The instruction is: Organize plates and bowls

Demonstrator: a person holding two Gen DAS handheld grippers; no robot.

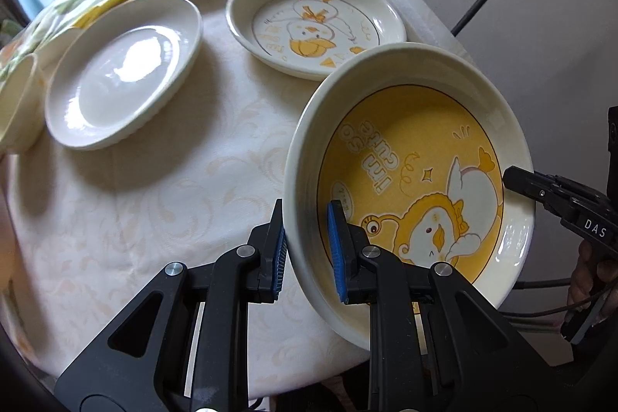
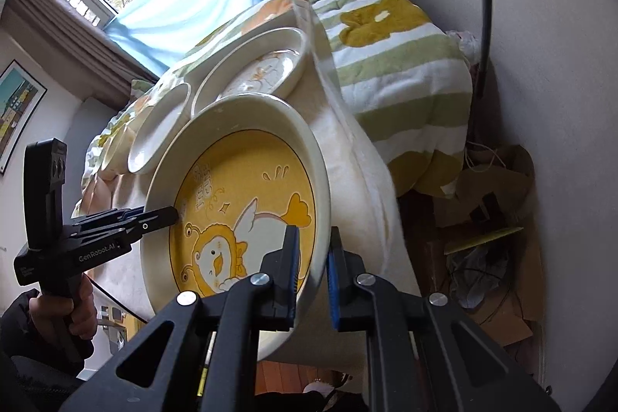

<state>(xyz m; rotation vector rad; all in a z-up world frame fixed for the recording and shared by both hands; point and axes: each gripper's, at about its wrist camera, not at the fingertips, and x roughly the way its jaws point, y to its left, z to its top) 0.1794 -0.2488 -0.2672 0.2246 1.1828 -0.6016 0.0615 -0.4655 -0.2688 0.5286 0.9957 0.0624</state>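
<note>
1. Two tools on one dish. Left wrist view: left tool (image 1: 307, 250) clamped across the near rim of the yellow duck bowl (image 1: 409, 180), one blue pad outside the wall, one inside. Bowl tilted, raised off the table (image 1: 174, 203), overhanging its near right corner. Right tool (image 1: 515, 180) seen at the bowl's opposite rim; grip not readable from this side.

2. Same view, measured from the yellow duck bowl: duck plate (image 1: 314, 22) just beyond its far rim, plain white plate (image 1: 123, 68) well off to the far left, another cream dish (image 1: 15, 103) cut by the frame edge further left.

3. Right wrist view: right tool (image 2: 313, 269) straddling the bowl's near rim, pads narrow and apparently pressing the wall, so holding the bowl too. Left tool (image 2: 170, 213) reaching in at the bowl's far side. Duck plate (image 2: 266, 72) and plain white plate (image 2: 162, 126) behind the bowl, floral quilt (image 2: 386, 56) beyond.

4. Probably carrying the bowl toward a stack. Best done level: match both tools' height, keep equal squeeze, avoid twisting against each other, lower centred onto the chosen plate, release one side only once seated.
</note>
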